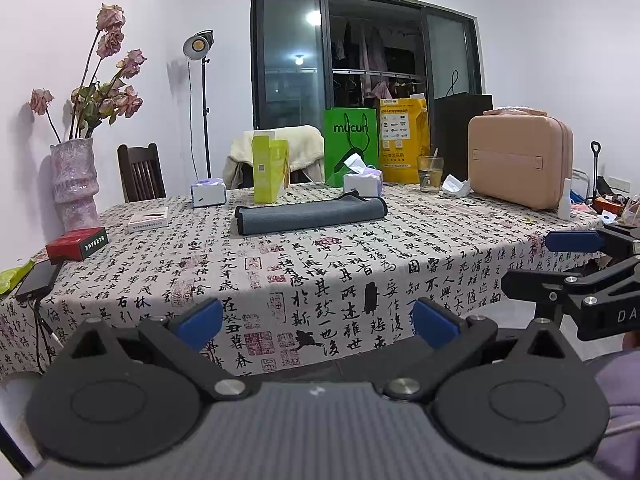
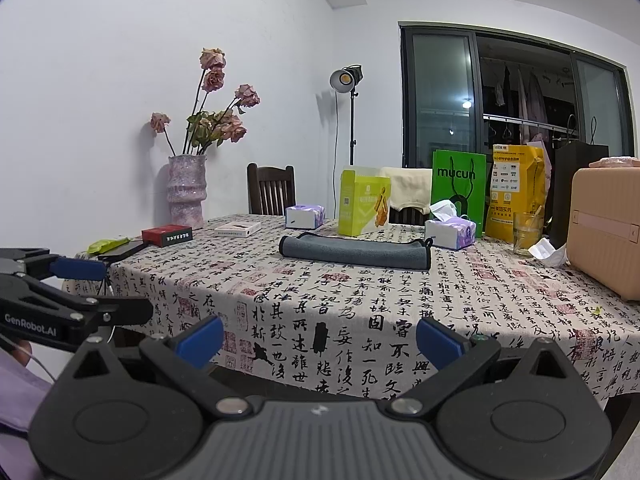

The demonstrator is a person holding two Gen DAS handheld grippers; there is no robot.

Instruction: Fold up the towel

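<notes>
A grey towel [image 1: 310, 214] lies folded in a long flat strip on the far half of the table; it also shows in the right wrist view [image 2: 356, 252]. My left gripper [image 1: 318, 322] is open and empty, held off the table's near edge, well short of the towel. My right gripper [image 2: 318, 338] is open and empty too, also off the near edge. The right gripper shows at the right edge of the left wrist view [image 1: 560, 258], and the left gripper at the left edge of the right wrist view [image 2: 100, 286].
The table carries a calligraphy-print cloth [image 1: 360, 264]. Behind the towel stand a yellow-green box [image 1: 270, 170], tissue packs [image 1: 362, 184], a green bag [image 1: 351, 144], a glass [image 1: 430, 174] and a pink case [image 1: 520, 160]. A vase [image 1: 74, 184], red box [image 1: 78, 243] and phone [image 1: 38, 280] sit left.
</notes>
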